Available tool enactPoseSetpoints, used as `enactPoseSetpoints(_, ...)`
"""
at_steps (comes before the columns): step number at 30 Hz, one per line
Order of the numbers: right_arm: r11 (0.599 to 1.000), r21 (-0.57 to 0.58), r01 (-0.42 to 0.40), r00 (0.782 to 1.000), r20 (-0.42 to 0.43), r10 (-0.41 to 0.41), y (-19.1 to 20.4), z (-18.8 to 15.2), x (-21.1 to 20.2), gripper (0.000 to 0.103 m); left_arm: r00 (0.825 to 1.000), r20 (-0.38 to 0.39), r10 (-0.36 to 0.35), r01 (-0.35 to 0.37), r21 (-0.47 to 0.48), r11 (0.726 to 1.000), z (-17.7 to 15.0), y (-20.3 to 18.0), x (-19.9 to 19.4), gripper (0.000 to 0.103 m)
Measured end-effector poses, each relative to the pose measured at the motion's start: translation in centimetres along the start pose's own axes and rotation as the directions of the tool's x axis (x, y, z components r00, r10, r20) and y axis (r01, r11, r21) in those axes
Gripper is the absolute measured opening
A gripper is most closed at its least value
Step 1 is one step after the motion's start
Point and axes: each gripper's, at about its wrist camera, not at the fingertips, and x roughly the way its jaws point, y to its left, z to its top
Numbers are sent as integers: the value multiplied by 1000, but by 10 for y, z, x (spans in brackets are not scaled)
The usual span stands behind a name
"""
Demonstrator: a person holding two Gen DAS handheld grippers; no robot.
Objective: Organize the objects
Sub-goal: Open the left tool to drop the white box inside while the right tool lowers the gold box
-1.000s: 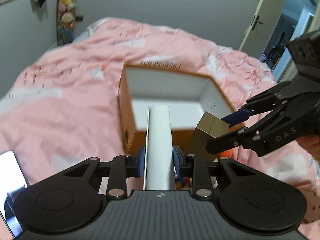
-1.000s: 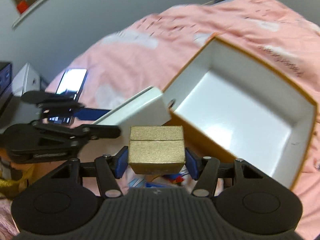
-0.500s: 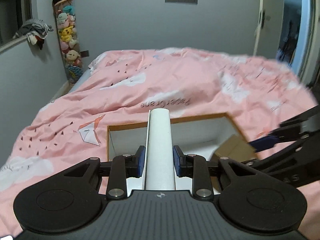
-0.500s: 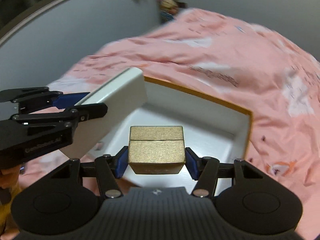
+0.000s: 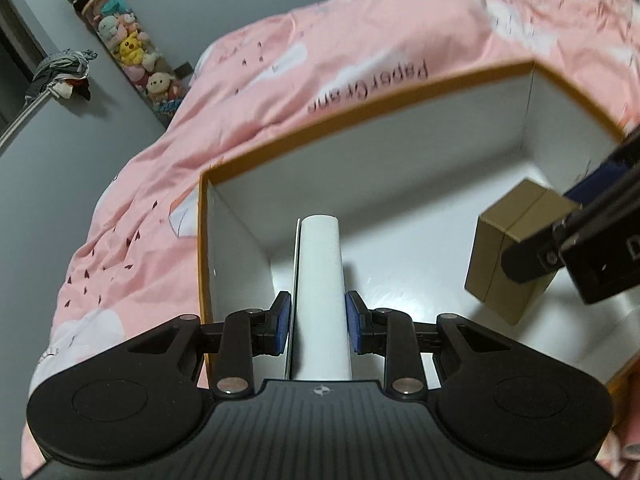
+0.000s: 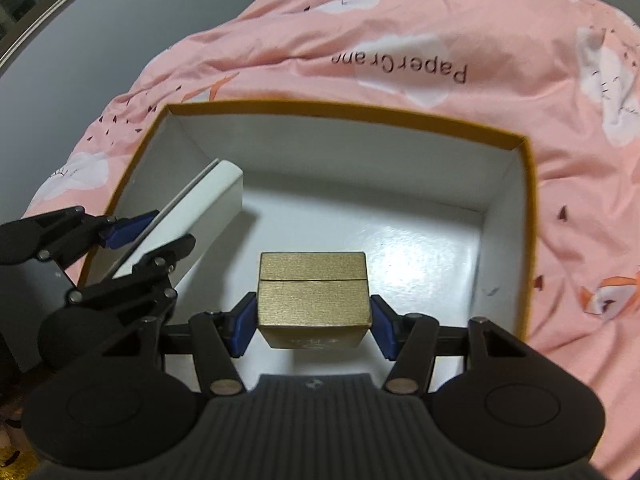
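1. A pink duvet [image 5: 360, 60] covers the bed and fills most of both views; it is wrinkled and printed with white clouds, small dark darts and orange paper cranes.
2. The words "PaperCrane" [image 6: 400, 65] are printed on the fabric, upside down, in the upper middle of the right wrist view.
3. A grey wall [image 5: 200, 0] runs across the top of the left wrist view.
4. A tall column of plush toys [image 5: 128, 46], topped by a panda, leans in the upper left of that view.
5. A bundle of grey cloth [image 5: 60, 72] hangs on a rail at the far left edge.
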Motion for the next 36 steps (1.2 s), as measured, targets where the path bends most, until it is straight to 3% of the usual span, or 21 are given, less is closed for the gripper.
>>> enactPoseSetpoints(3,1000,3,-22,1000,-16,22,1,2,9,60,998,-34,48,-46,49,998,-3,-8,7,33)
enactPoseSetpoints(8,999,8,-43,998,-42,43,1,4,20,60,997,-51,59,-55,65,996,-3,-15,8,33)
enactPoseSetpoints(11,999,13,-44,997,-58,45,1,3,23,60,995,-98,-16,18,22,1000,-3,-11,11,34)
enactPoseSetpoints(16,998,34,-50,996,-76,52,-1,2,28,60,997,-62,-42,41,-20,999,-5,-6,4,36)
enactPoseSetpoints(18,998,42,-54,995,-81,57,-1,2,29,60,995,-50,-90,88,-50,995,-5,-1,2,37)
enactPoseSetpoints(21,997,57,-56,995,-83,61,-1,2,30,60,979,-36,-201,196,-118,974,-5,13,0,38)
enactPoseSetpoints(25,996,67,-51,994,-90,57,-1,4,32,60,944,14,-330,326,-217,920,-6,38,-3,38)
enactPoseSetpoints(30,994,90,-59,993,-95,68,-2,6,34,60,903,142,-406,430,-304,850,-7,80,-23,38)
enactPoseSetpoints(32,993,101,-64,992,-98,74,-3,7,36,60,906,176,-384,422,-324,847,-4,91,-30,38)
enactPoseSetpoints(36,994,103,-30,996,-80,38,3,12,38,60,935,196,-297,351,-368,861,-3,109,-37,38)
